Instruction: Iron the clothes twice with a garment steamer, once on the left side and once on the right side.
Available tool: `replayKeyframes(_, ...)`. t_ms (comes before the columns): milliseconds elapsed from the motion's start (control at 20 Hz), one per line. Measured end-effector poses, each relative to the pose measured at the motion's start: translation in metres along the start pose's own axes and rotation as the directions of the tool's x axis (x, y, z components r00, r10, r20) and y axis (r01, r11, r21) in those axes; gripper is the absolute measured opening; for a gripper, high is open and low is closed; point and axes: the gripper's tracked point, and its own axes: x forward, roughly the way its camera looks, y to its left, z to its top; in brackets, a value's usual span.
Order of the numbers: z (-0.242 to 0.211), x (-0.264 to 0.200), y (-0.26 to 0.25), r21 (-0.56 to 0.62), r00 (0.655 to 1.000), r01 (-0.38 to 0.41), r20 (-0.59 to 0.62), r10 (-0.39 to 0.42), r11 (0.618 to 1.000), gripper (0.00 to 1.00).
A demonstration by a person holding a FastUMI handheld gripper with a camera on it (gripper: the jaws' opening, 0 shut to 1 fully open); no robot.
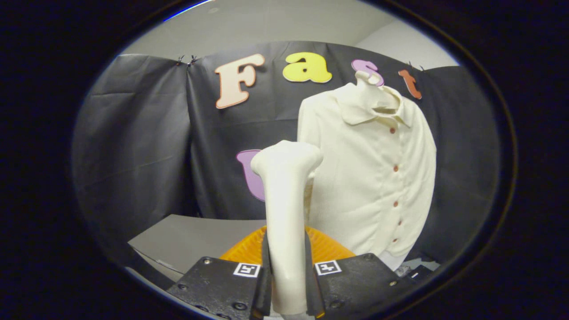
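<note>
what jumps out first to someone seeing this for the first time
First, the cream garment steamer, standing upright between the fingers of the hand-held gripper, which press on its handle from both sides. Just beyond it, to its right, a cream button-up shirt hangs on a mannequin form against the black cloth wall. Behind the steamer's handle, just ahead of the fingers, sits an orange ribbed object.

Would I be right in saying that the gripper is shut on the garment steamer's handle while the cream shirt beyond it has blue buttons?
Not quite: the gripper view shows the shirt has reddish-brown buttons, not blue. The gripper is indeed shut on the garment steamer handle.
</note>
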Motion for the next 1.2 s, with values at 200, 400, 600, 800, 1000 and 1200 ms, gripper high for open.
replayKeyframes(200,0.032,0.008,-0.054,0.013,0.997,0.049,0.054,-0.05,0.999,0.3)
replayKeyframes(400,0.038,0.028,-0.095,0.047,0.996,0.075,0.044,-0.077,0.996,0.31)
replayKeyframes(600,0.033,0.043,-0.105,0.066,0.999,0.039,0.034,-0.042,0.997,0.32)
replayKeyframes(800,0.016,0.051,-0.107,0.076,0.999,0.032,0.009,-0.033,0.997,0.32)
replayKeyframes(1000,-0.009,0.049,-0.109,0.105,0.999,0.034,-0.02,-0.032,0.994,0.33)
replayKeyframes(1200,-0.035,0.047,-0.115,0.118,0.998,0.045,-0.052,-0.039,0.992,0.33)
